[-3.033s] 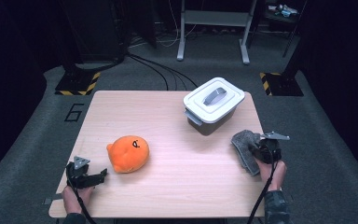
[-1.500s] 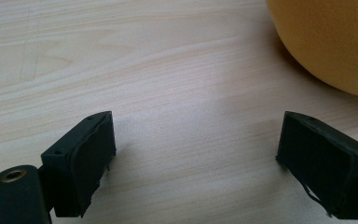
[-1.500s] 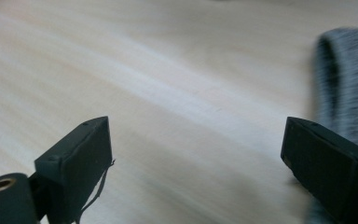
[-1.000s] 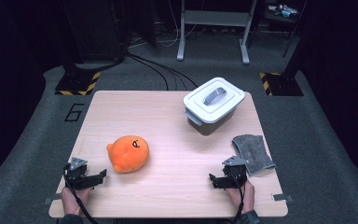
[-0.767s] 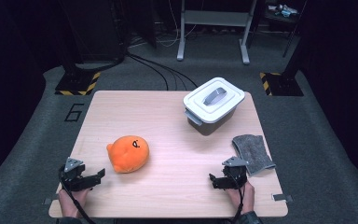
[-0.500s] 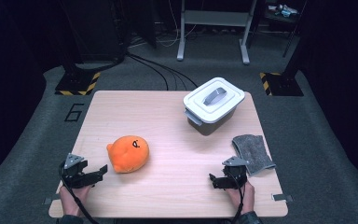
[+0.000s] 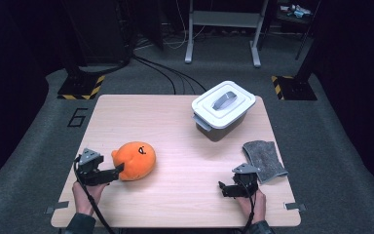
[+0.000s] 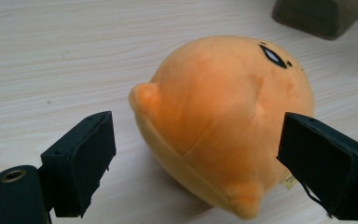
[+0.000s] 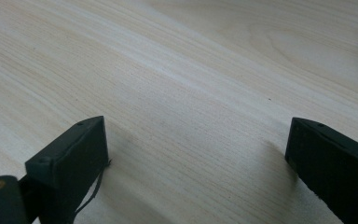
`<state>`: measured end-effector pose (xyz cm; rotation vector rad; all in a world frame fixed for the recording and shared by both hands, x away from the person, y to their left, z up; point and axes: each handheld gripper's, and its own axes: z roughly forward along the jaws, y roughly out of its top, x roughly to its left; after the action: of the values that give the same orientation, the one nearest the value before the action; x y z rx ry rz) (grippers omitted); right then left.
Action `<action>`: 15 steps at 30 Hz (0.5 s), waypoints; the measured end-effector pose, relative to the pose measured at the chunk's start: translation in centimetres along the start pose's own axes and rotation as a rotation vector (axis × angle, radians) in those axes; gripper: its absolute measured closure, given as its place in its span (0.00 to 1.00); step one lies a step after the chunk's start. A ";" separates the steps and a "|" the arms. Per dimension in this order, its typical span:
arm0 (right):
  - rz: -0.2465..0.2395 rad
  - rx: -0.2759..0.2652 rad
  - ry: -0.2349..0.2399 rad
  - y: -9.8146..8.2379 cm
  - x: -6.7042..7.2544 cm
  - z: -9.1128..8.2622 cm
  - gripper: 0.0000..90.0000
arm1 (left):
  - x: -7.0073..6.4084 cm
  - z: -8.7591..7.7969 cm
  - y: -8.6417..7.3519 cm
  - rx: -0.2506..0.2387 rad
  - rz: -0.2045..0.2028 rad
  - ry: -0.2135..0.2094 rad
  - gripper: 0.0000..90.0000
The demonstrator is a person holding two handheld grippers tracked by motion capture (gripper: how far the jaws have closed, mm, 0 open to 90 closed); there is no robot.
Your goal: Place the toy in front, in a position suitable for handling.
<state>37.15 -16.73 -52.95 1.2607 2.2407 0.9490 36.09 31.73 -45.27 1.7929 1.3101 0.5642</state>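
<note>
At the near left corner of the wooden table [image 7: 175, 122], the left gripper [image 7: 118, 169] points at the orange plush toy [image 7: 134, 160], its jaws spread wide to either side of the toy's rounded back. In the left gripper view the plush toy [image 8: 223, 121] sits between the two black jaws with a gap on each side — nothing is pinched yet. The toy lies on the tabletop toward the person's left, well apart from the lidded white bin [image 7: 222, 109] at the far right and the grey cloth [image 7: 264, 160] near the right edge.

The right gripper [image 7: 222, 187] rests low over bare wood near the front right, just beside the cloth, its jaws parted and holding nothing.

The step in hand looks like the approach to a grasp on the toy. The next move would call for easing the left gripper a little further forward so the jaws reach the widest part of the soft body, then closing gently — the plush will give, so the squeeze should go past first contact before any lift.
</note>
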 end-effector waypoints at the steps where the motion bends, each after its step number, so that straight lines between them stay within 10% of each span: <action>1: 0.000 0.000 0.000 0.0 0.0 0.0 0.06 | -0.1 0.2 0.2 0.007 0.009 -0.005 0.12; 15: -0.001 0.004 0.003 0.0 0.0 0.0 0.06 | -0.7 3.3 0.3 0.088 0.016 0.005 0.21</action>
<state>37.17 -16.75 -52.93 1.2602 2.2467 0.9467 38.49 29.86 -46.83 1.8762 1.3442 0.5272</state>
